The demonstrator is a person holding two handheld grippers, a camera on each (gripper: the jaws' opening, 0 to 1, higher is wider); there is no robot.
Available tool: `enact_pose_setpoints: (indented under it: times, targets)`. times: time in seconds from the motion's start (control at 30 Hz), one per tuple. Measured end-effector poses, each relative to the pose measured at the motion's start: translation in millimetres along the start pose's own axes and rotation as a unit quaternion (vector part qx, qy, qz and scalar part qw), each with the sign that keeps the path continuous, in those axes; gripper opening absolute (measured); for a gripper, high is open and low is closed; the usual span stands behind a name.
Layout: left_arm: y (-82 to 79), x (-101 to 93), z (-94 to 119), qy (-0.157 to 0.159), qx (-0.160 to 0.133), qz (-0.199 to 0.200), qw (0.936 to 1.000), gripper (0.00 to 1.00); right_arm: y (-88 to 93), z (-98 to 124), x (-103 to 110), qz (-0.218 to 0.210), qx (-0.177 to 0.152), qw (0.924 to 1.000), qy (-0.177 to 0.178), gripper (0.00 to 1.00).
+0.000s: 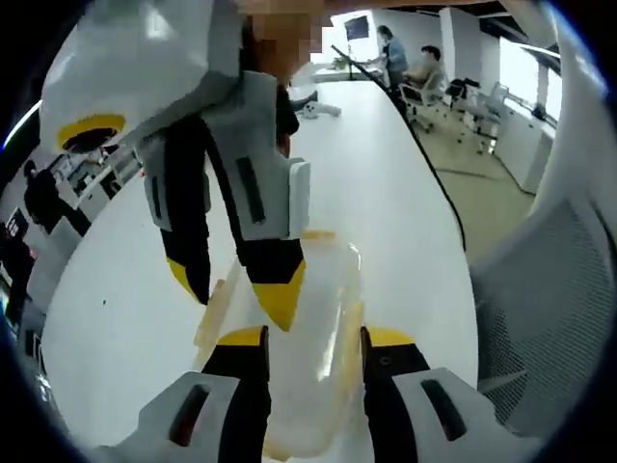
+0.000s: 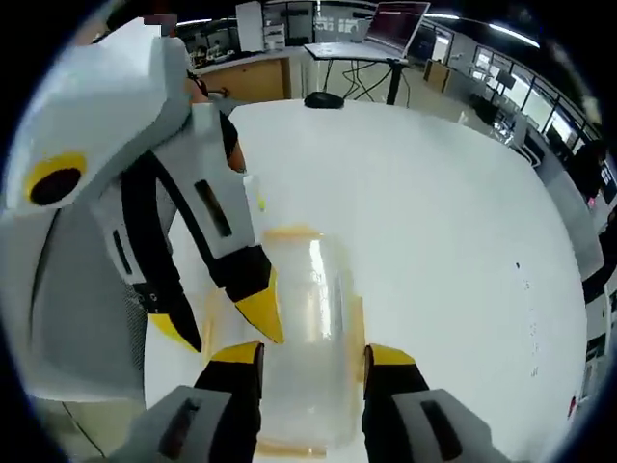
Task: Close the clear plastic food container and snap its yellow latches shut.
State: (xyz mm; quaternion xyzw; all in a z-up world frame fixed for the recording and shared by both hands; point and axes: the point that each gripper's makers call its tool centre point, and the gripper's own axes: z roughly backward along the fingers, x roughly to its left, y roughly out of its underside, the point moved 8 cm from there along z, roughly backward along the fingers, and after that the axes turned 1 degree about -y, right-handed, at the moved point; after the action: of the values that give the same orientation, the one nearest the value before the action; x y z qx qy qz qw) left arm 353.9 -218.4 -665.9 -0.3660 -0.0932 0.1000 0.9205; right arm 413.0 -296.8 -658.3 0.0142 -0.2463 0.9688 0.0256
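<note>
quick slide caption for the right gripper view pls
Both tongs, right and left, open over a clear lidded container with yellow latches on a white table.

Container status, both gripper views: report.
Left gripper and right gripper open, jaws straddling the clear container. Lid on; yellow latches appear unsnapped. White table around it, nothing blocking.

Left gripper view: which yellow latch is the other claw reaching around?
The latch on the picture's left: the right claw has a yellow tip either side of it. The far-end latch and right-side latch sit apart.
</note>
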Motion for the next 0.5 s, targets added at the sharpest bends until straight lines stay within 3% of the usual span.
enact_pose_setpoints:
  times: [0.23, 0.43, 0.5]
  targets:
    - [0.8, 0.7, 1.8, 0.001, -0.004, 0.022, 0.9998, 0.37, 5.3, 1.8, 8.9, 0.008, -0.038, 0.9992, 0.009, 0.36]
    - [1.8, 6.2, 8.6, -0.001, -0.013, 0.038, 0.9992, 0.45, 7.8, 5.4, 17.4, 0.0, -0.06, 0.9981, 0.014, 0.44]
    - [1.1, 7.1, 10.8, 0.001, -0.017, 0.041, 0.999, 0.49, 5.5, 8.2, 18.7, -0.009, -0.079, 0.9968, 0.015, 0.5]
